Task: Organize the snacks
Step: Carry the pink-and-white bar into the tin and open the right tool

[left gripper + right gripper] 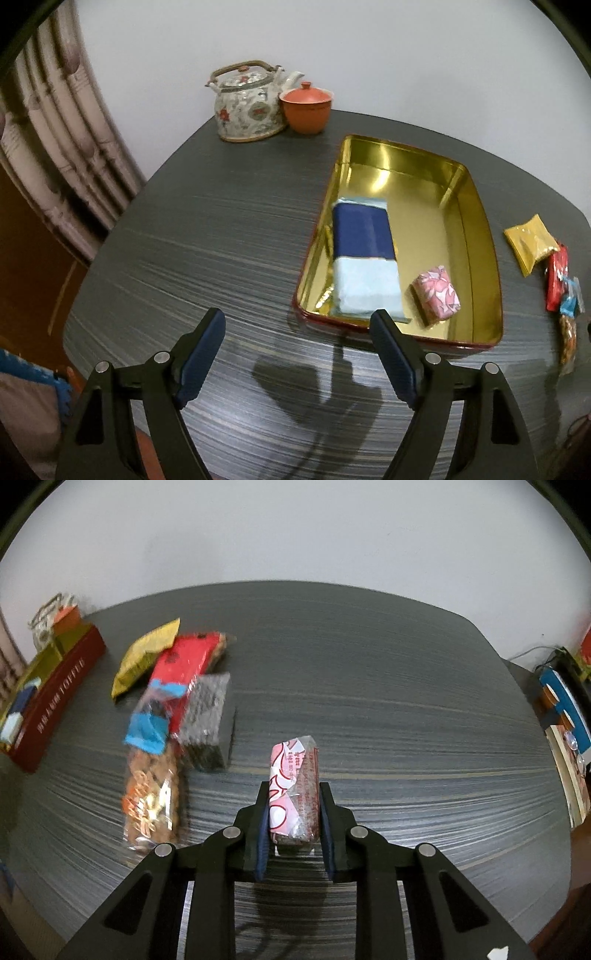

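Currently, largest down:
Table [221,240]: dark streaked top, carrying everything listed below.
Tin [480,236]: gold inside, red outside, sitting open on the table; seen at far left in the right wrist view [55,686].
Teapot [251,107]: flowered, standing at the far edge, touching an orange lidded cup [306,109].
Left gripper [297,325]: jaws standing wide apart, nothing between them, hovering over bare table just in front of the tin's near wall.
Right gripper [293,805]: pads pressing on both sides of a pink-and-white wrapped snack [295,786], which is sticking out forward past the fingertips, over the table.
Blue packet [364,254]: dark blue and pale blue, lying along the tin's left side.
Loose pile: yellow packet [147,657], red packet [184,664], grey packet [207,712], blue-labelled clear packet [147,727] and brown snack bag [151,801] overlapping between the tin and the right gripper.
Pink packet [437,295]: lying in the tin near its front wall, just right of the blue packet.
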A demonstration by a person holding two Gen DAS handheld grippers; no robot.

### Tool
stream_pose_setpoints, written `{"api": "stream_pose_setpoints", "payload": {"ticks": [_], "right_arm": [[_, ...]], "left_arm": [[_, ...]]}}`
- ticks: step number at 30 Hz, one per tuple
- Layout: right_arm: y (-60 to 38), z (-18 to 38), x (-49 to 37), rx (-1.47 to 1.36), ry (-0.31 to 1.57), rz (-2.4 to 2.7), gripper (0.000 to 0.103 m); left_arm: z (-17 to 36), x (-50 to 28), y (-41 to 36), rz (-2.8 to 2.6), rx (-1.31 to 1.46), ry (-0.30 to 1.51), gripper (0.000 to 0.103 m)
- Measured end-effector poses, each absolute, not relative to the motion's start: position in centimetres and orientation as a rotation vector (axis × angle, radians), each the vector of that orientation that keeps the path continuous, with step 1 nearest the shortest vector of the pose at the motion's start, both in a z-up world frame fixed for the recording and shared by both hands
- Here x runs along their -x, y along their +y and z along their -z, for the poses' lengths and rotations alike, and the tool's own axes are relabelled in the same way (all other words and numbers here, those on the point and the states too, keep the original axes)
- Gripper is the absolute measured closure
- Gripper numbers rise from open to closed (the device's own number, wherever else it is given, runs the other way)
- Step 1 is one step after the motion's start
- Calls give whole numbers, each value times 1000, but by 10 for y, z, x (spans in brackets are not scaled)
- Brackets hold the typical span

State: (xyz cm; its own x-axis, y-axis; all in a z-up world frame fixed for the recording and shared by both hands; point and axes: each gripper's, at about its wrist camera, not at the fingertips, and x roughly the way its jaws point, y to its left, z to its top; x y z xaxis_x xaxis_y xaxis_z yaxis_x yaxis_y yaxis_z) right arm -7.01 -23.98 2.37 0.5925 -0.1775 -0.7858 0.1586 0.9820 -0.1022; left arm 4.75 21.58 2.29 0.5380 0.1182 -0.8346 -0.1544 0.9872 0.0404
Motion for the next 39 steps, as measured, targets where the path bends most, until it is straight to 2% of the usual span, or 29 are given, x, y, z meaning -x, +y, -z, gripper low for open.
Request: {"api": "stream_pose_setpoints", "payload": {"ticks": [7,15,27,39], "right_arm": [[-188,-52,59,58,880,63,82],[-79,-67,37,106,858,-183,82],[45,-51,4,214,880,-389,82],[83,-23,-17,276,937,-404,82]], "left_arm": [[-26,-47,230,-205,83,978,19],[-30,-46,245,-255,96,959,18],[-28,-47,260,-293,133,961,18],[-28,-47,254,-252,121,956,18]]}}
